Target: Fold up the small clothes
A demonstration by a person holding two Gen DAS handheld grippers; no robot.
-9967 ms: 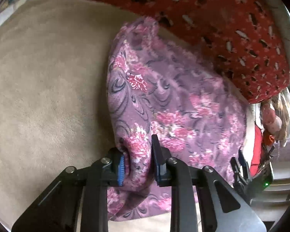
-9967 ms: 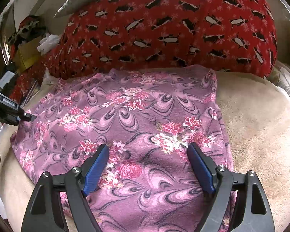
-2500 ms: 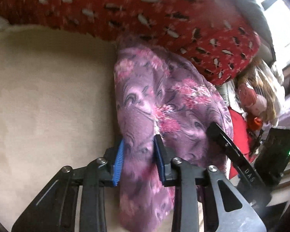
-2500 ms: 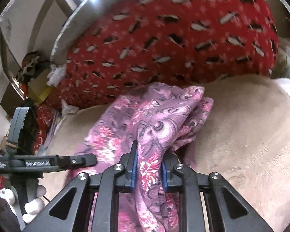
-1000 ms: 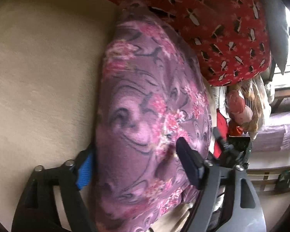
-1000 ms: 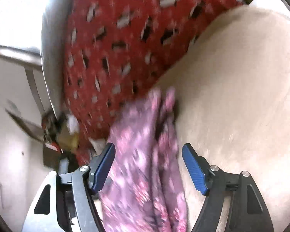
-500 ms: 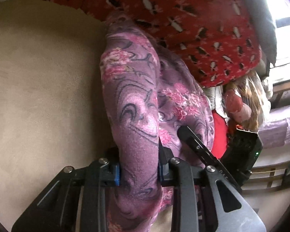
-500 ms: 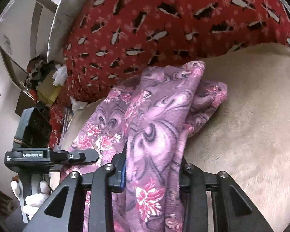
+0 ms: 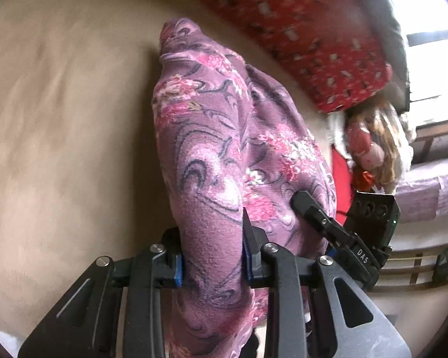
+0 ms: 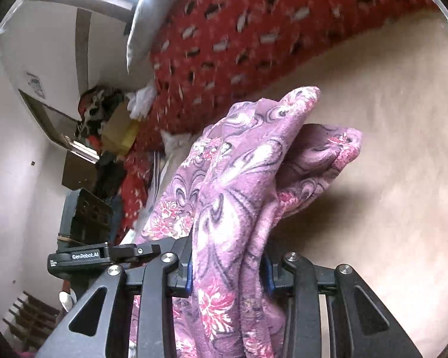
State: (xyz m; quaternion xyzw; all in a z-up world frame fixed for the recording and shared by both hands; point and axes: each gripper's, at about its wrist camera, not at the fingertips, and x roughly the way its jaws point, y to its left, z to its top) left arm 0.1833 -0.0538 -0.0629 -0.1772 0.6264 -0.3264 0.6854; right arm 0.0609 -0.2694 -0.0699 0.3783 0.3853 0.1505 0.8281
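A purple fleece garment point(image 9: 212, 149) with pink flowers is bunched into a thick fold above the beige blanket point(image 9: 59, 119). My left gripper point(image 9: 212, 256) is shut on one bunched end of it, blue pads pressed into the cloth. In the right wrist view the same garment point(image 10: 248, 179) rises from my right gripper point(image 10: 228, 271), which is shut on its other end. The right gripper's black body point(image 9: 337, 238) shows close beside the cloth in the left wrist view. The left gripper's body point(image 10: 104, 256) sits at the lower left of the right wrist view.
A red patterned pillow point(image 9: 298, 29) lies along the far edge of the blanket point(image 10: 388, 119). A doll with long hair point(image 9: 373, 149) and clutter point(image 10: 104, 125) lie beyond the bed. A wooden rail point(image 9: 418, 259) runs at the right.
One second ago both grippers stood open around the garment. Both have shut on it and carried the bunched cloth sideways, away from the red pillow. The views are blurred from the motion.
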